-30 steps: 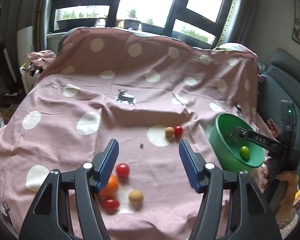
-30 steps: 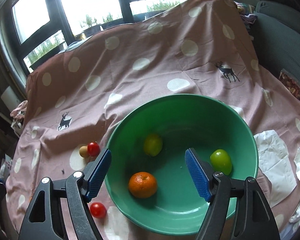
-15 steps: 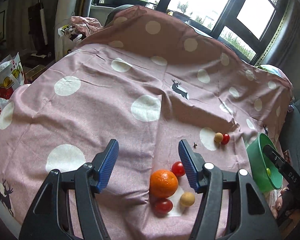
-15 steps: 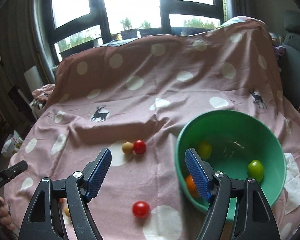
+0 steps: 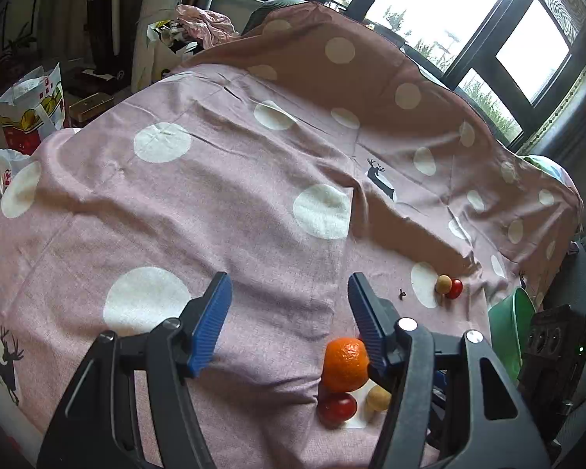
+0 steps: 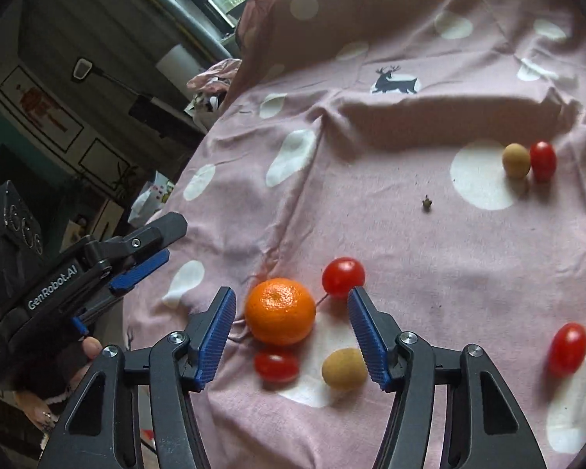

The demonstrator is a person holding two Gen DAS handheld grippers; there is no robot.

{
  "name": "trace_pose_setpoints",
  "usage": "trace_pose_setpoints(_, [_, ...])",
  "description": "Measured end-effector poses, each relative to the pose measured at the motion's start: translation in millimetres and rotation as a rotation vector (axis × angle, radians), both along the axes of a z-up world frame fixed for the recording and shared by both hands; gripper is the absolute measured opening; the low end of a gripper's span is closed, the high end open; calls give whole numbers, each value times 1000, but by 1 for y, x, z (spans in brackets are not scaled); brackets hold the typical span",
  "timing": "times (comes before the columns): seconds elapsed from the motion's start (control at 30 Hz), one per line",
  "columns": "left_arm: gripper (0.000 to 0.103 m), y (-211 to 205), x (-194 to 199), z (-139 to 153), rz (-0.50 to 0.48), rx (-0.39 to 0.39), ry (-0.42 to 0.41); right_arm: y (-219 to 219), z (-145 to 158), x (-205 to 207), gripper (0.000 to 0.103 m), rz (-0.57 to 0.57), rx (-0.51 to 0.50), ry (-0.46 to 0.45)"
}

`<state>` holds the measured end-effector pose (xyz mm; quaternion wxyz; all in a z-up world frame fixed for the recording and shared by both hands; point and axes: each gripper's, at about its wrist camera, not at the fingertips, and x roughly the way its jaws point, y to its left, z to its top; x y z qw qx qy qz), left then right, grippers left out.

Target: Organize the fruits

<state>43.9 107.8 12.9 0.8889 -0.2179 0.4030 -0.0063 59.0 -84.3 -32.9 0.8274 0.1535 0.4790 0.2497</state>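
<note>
An orange (image 6: 280, 310) lies on the pink spotted cloth (image 6: 390, 234), with a red tomato (image 6: 343, 276) behind it, another red tomato (image 6: 276, 366) and a tan round fruit (image 6: 344, 367) in front. My right gripper (image 6: 291, 330) is open and empty, its jaws either side of the orange just above the cloth. My left gripper (image 5: 287, 320) is open and empty, left of the orange (image 5: 345, 363); it also shows in the right wrist view (image 6: 136, 254). The green bowl (image 5: 510, 332) is at the right edge.
A tan fruit (image 6: 516, 160) and red tomato (image 6: 543, 161) sit together farther back, and another tomato (image 6: 567, 348) lies at the right. A small dark speck (image 6: 426, 203) is on the cloth. Bags (image 5: 31, 109) stand on the floor past the left edge.
My right gripper has swung left from over the green bowl to the orange cluster. My left gripper has shifted left, away from the orange.
</note>
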Motion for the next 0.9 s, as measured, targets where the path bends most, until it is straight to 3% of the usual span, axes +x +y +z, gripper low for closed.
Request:
trace_pose_setpoints(0.27, [61, -4, 1, -1, -26, 1, 3, 17, -18, 5, 56, 31, -1, 47])
trace_pose_setpoints(0.37, [61, -6, 2, -1, -39, 1, 6, 22, -14, 4, 50, 37, -24, 9])
trace_pose_setpoints(0.6, [60, -15, 1, 0, -61, 20, 2, 15, -8, 0, 49, 15, -69, 3])
trace_pose_setpoints(0.77, [60, -25, 2, -1, -82, 44, 7, -11, 10, -7, 49, -54, -108, -13])
trace_pose_setpoints(0.9, [60, -40, 3, -2, -111, 79, 12, -37, 17, -7, 49, -159, -238, -20])
